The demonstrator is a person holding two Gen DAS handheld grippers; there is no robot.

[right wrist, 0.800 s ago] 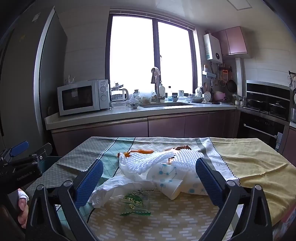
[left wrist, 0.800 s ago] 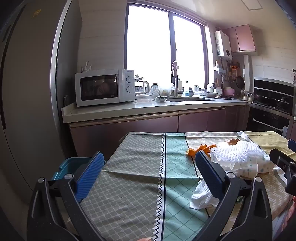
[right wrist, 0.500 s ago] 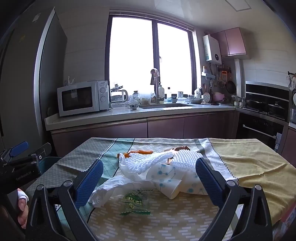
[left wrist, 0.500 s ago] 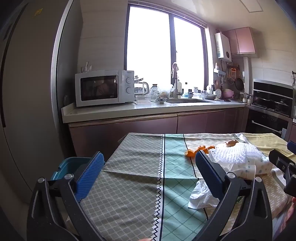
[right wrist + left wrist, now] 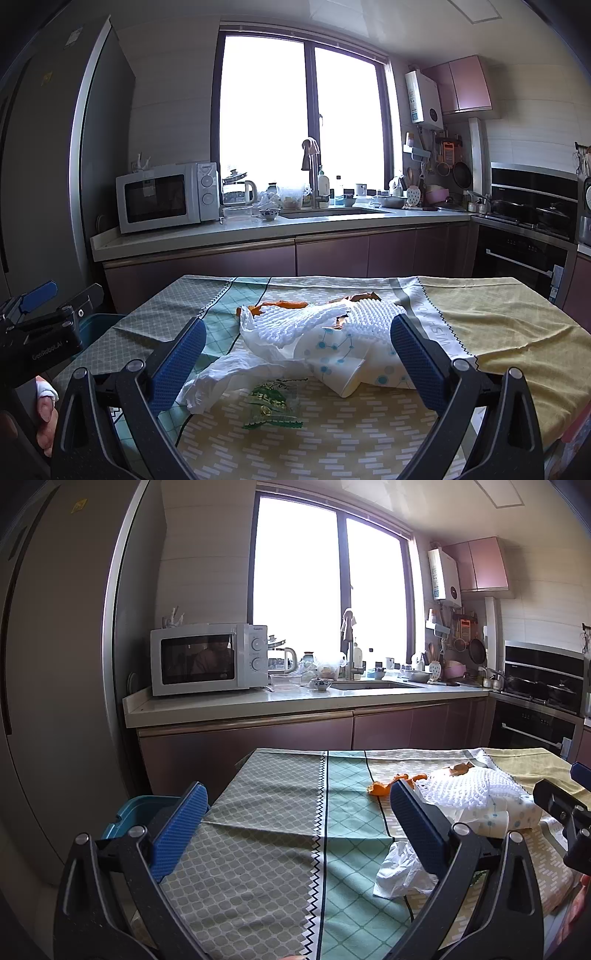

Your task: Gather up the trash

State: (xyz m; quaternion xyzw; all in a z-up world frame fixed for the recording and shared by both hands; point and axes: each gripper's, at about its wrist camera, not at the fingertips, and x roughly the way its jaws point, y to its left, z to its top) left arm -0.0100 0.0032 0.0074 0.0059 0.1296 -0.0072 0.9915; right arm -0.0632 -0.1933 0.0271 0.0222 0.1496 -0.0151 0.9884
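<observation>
Almost nothing has changed in the last second: the left hand-held gripper (image 5: 295, 821) and right hand-held gripper (image 5: 297, 350) still hover wide apart, empty. The trash pile (image 5: 314, 339) lies untouched on the surface (image 5: 517, 325), so collecting has not begun.

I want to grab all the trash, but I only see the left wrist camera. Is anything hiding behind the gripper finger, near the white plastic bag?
Observer: Yes. A green snack wrapper lies flat on the tablecloth, right beside the white plastic bag.
Operator: Is the right gripper holding something?
Observer: No. The right gripper is wide open with nothing gripped.
Operator: What's the dotted thing under the white foam net?
Observer: A paper cup, lying on its side, partly under the white foam net.
</observation>
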